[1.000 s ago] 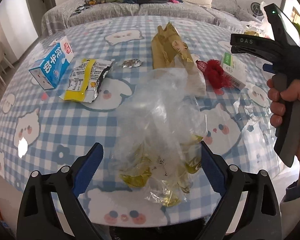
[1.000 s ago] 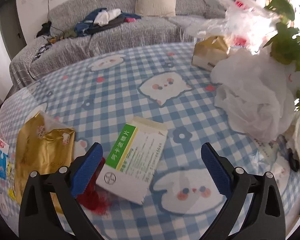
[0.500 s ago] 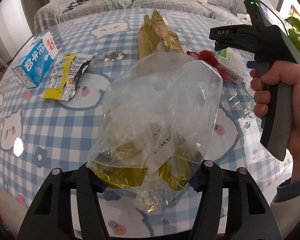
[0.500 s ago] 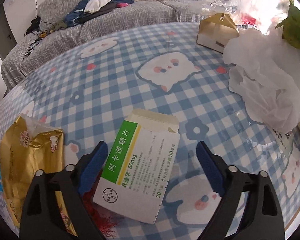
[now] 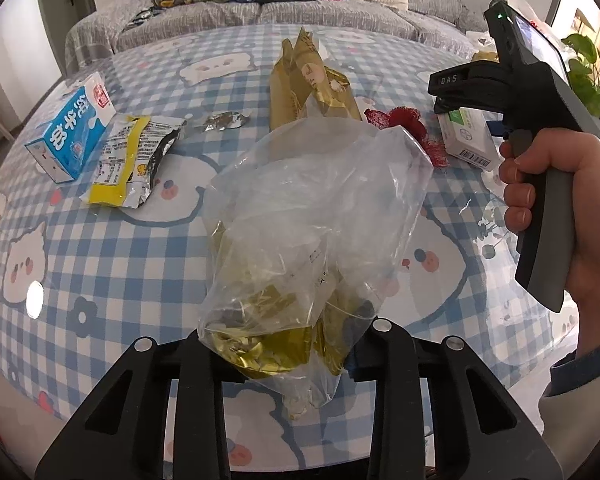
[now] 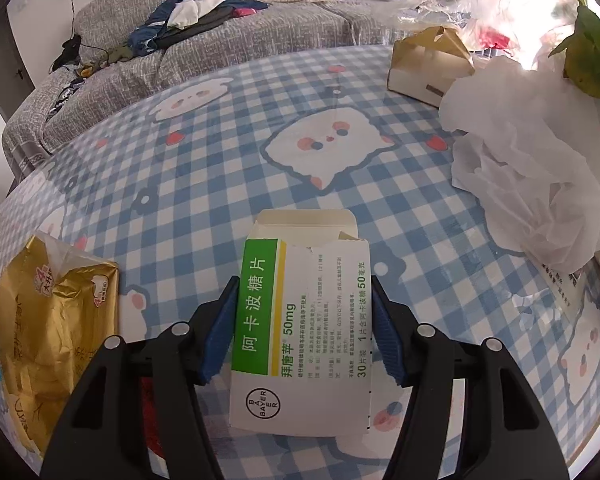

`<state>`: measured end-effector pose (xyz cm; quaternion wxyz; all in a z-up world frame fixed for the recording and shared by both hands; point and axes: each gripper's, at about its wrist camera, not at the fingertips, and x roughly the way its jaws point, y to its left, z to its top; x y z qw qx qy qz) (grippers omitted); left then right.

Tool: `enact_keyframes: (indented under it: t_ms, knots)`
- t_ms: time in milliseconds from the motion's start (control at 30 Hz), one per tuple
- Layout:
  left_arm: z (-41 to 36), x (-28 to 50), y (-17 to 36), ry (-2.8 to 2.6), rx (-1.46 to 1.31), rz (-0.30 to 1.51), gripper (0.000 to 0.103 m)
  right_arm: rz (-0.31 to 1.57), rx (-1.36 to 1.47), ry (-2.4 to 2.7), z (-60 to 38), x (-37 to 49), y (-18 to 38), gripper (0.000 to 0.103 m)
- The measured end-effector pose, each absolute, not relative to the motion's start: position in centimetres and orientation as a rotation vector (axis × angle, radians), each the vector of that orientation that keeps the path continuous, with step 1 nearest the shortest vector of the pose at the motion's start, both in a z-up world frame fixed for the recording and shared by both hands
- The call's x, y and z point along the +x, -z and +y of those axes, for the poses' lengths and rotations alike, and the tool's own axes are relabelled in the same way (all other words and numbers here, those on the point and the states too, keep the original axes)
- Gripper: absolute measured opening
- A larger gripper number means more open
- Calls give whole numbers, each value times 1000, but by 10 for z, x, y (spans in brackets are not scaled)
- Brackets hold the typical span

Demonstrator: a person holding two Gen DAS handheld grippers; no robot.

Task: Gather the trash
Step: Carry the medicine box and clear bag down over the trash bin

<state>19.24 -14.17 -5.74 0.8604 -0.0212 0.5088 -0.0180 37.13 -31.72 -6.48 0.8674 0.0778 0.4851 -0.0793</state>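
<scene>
Near tabletop front edge | our left gripper closing, fingers pinching clear trash bag | our right gripper closing, fingers touching both sides of medicine box lying on tabletop beside gold wrapper

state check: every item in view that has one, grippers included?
Clear plastic bag: holds gold wrappers, pinched by closing left gripper.
White-green medicine box: end flap torn open, between closing right gripper pads.
Blue milk carton: on its side.
Yellow snack wrapper: torn open, flat.
</scene>
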Motion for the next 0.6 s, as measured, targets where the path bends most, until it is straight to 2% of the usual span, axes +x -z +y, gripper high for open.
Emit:
enact_keyframes:
  t_ms: [600]
  knots:
    - [-133, 160, 28, 60, -53, 1003, 29, 973, 122, 168, -321, 323, 23, 59]
